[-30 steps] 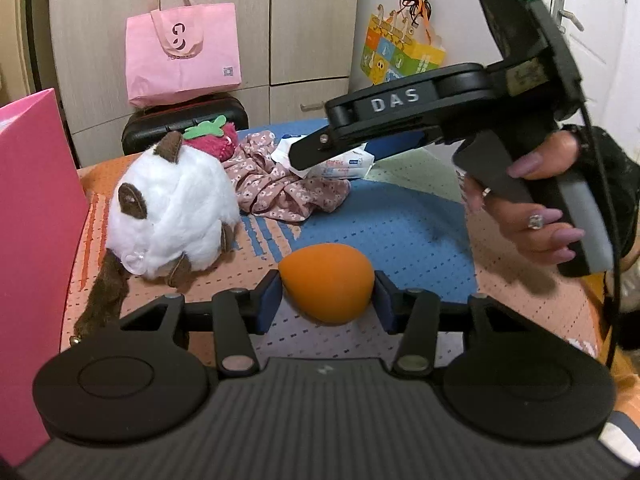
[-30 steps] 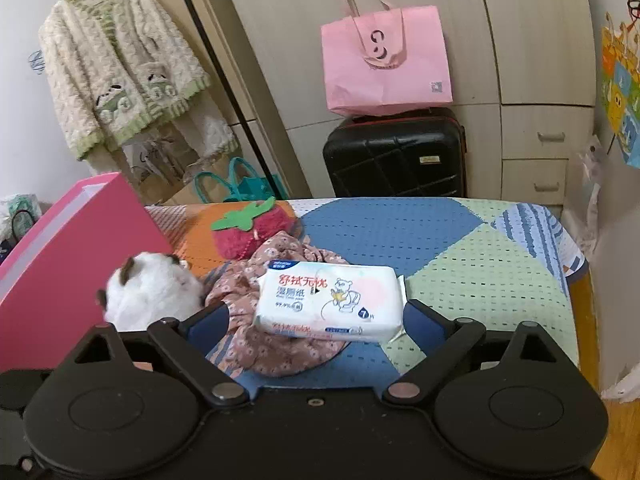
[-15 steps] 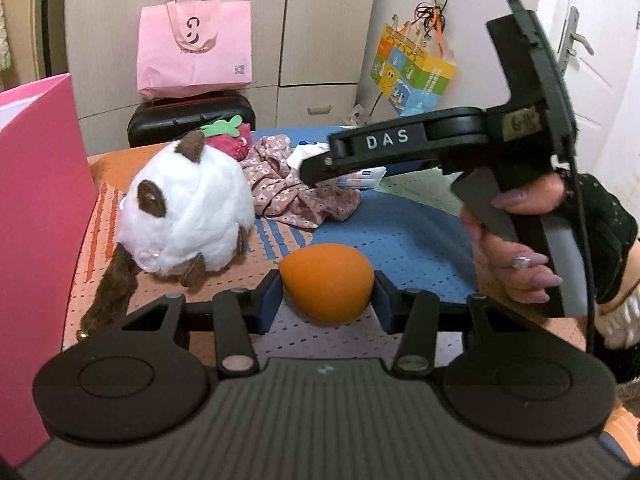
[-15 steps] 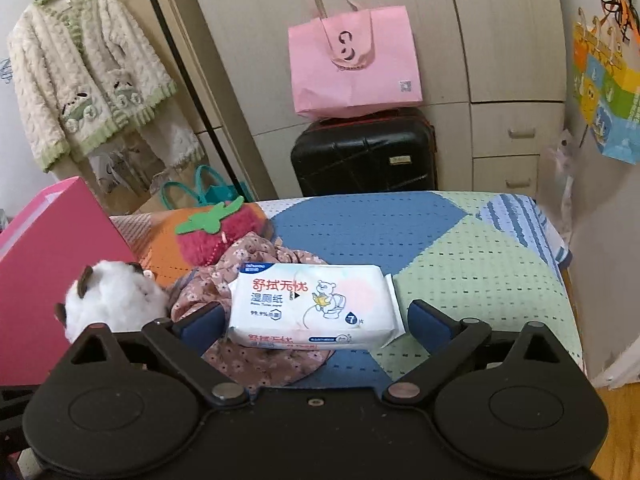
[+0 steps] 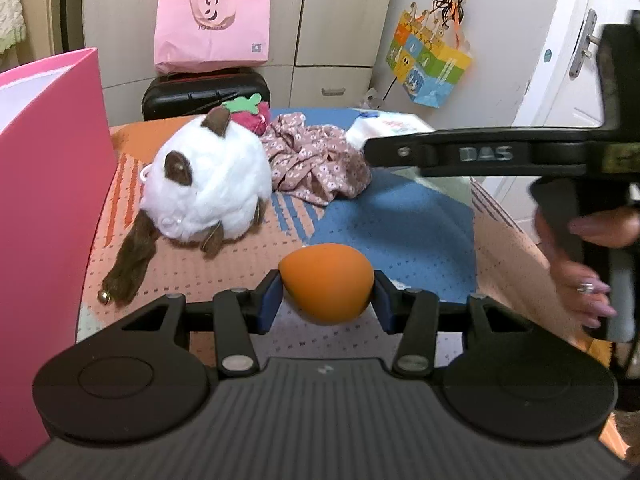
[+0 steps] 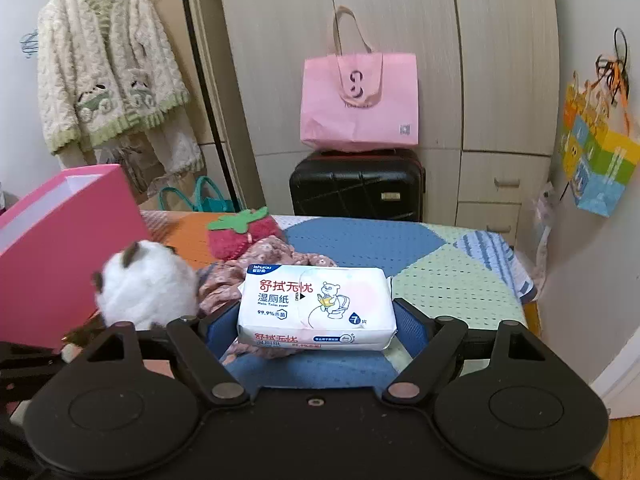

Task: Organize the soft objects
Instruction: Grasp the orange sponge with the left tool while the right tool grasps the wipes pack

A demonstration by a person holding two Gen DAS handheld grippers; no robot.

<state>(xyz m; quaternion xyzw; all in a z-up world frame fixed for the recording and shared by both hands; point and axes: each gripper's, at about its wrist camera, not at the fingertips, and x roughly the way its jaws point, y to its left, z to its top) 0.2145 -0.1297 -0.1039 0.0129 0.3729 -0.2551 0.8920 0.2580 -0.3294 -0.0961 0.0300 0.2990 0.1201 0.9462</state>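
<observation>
The wet wipes pack (image 6: pixel 316 308) sits low centre in the right wrist view, long axis running straight across between the right gripper (image 6: pixel 316 330) pads, which are closing on it but not clearly squeezing yet. The left gripper (image 5: pixel 326 300) is already clamped on the orange sponge (image 5: pixel 326 282).

Left hand-held gripper (image 5: pixel 326 294) apparently clamps orange sponge (image 5: pixel 327 282).

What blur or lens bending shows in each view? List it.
Left wrist view: the other gripper's handle and the hand at the right edge are smeared; the orange ball is sharp. Right wrist view: the plush is blurred, the wipes pack crisp, the wardrobe bows.
</observation>
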